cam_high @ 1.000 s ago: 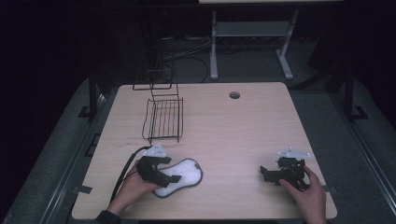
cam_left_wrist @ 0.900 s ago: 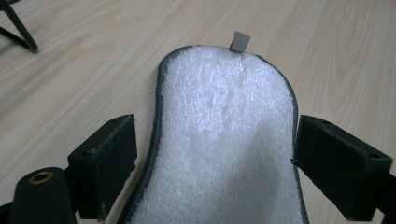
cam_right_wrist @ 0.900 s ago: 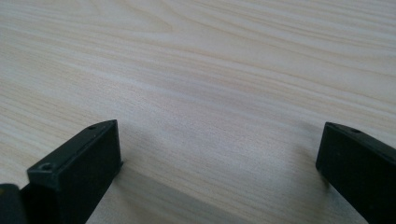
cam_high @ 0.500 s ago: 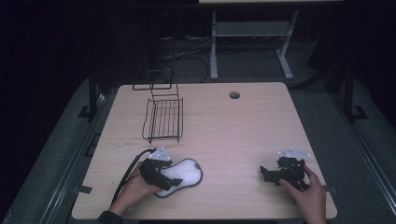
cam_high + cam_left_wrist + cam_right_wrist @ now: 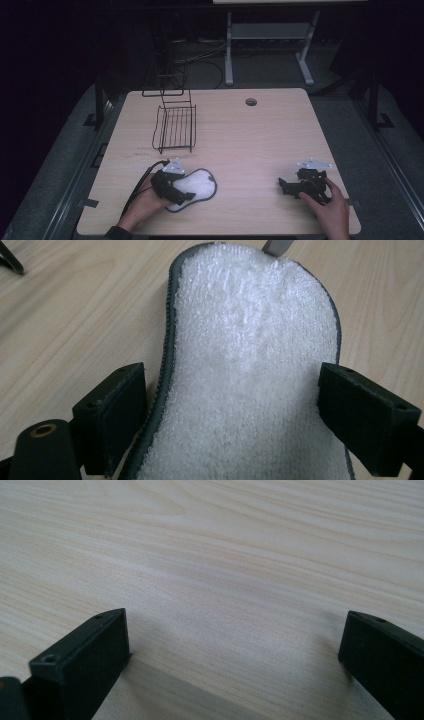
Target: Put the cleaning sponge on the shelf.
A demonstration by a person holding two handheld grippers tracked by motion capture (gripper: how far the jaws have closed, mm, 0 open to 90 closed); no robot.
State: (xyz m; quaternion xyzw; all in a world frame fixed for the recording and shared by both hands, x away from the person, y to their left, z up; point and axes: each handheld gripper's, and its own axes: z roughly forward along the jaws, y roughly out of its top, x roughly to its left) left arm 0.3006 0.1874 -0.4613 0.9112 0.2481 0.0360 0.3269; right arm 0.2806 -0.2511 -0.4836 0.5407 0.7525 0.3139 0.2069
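Near the front edge of the pale wooden surface [image 5: 260, 135], the left hand-held gripper [image 5: 172, 189] sits low over a white terry insole [image 5: 197, 184] with a dark grey rim, which lies flat on the wood at front left; in the left gripper view the insole [image 5: 250, 365] runs up between the two black jaws, which stand wide on either side of it, the left pad just beside its rim and the right pad at its other edge, neither pressing in; at front right, well apart from the insole, the right hand-held gripper [image 5: 292, 186] rests on bare wood in the person's hand, its jaws spread wide with nothing between them; farther back on the left stands a black wire rack [image 5: 175, 127]; beyond it, near the far edge, a small round hole [image 5: 251, 102] pierces the surface.
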